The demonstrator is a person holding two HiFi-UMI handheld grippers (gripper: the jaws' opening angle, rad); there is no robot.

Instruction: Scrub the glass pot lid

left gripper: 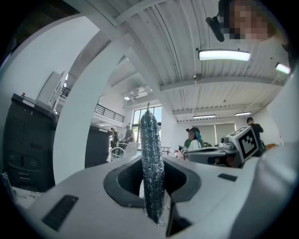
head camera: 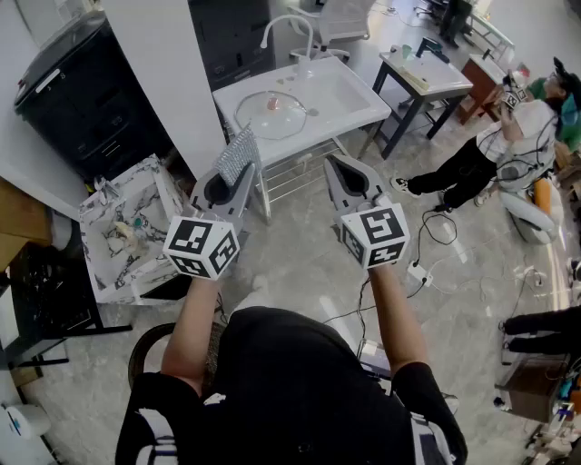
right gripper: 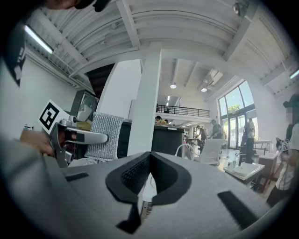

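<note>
The glass pot lid (head camera: 272,113) lies in the basin of a white sink stand (head camera: 354,100), ahead of both grippers. My left gripper (head camera: 238,173) is held level and is shut on a silver mesh scrub pad (head camera: 238,154), which stands upright between its jaws. In the left gripper view the scrub pad (left gripper: 152,163) fills the gap edge-on. My right gripper (head camera: 340,170) is level beside it, short of the stand. Its jaws (right gripper: 148,163) are shut with nothing between them. The right gripper view shows the scrub pad (right gripper: 103,135) at left.
A curved faucet (head camera: 289,25) rises behind the basin. At left are a white column (head camera: 163,73), a black cabinet (head camera: 82,91) and a marble-patterned tub (head camera: 127,227). A small table (head camera: 422,77) and a seated person (head camera: 490,150) are at right. Cables (head camera: 436,263) trail on the floor.
</note>
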